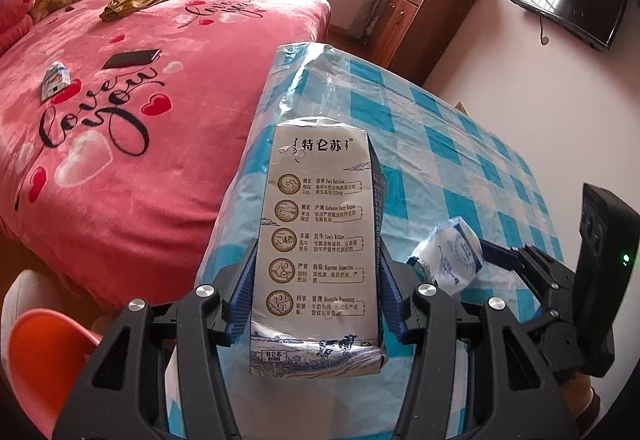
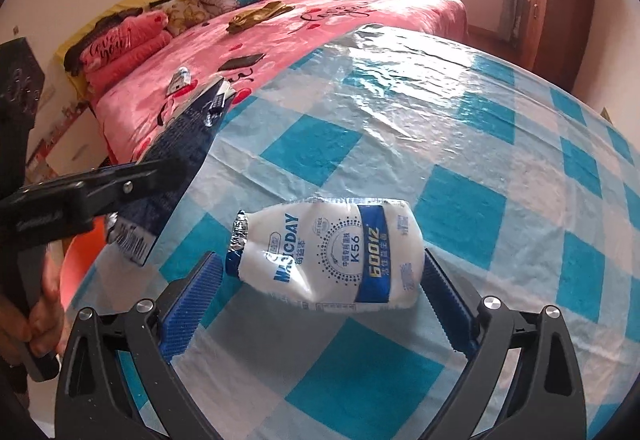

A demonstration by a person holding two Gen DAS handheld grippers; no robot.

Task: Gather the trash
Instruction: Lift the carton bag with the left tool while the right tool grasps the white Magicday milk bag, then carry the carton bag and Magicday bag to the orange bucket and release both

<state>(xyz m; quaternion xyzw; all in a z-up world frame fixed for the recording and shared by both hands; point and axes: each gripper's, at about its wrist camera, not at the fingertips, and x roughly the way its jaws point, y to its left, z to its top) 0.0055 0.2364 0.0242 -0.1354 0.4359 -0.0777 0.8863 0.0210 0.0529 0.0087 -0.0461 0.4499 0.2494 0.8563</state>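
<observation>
A silver milk carton (image 1: 316,240) stands upright between the blue pads of my left gripper (image 1: 316,252), which is shut on its sides above the blue-and-white checked table (image 1: 440,143). From the right wrist view the same carton (image 2: 180,159) shows dark blue at the left, clamped in that gripper. A crumpled white yoghurt bottle (image 2: 332,252) lies sideways on the table (image 2: 400,119) between the wide-spread fingers of my right gripper (image 2: 320,260). That gripper is open, and the left pad (image 2: 192,304) stands clear of the bottle's foil neck. The bottle (image 1: 448,252) also shows beside the carton.
A pink bed (image 1: 120,159) left of the table carries a small flattened carton (image 1: 54,79), a black phone (image 1: 132,57) and a gold crumpled wrapper (image 1: 132,1). An orange chair (image 1: 44,352) sits low at the table's near left corner. A wooden cabinet (image 1: 416,23) stands at the far wall.
</observation>
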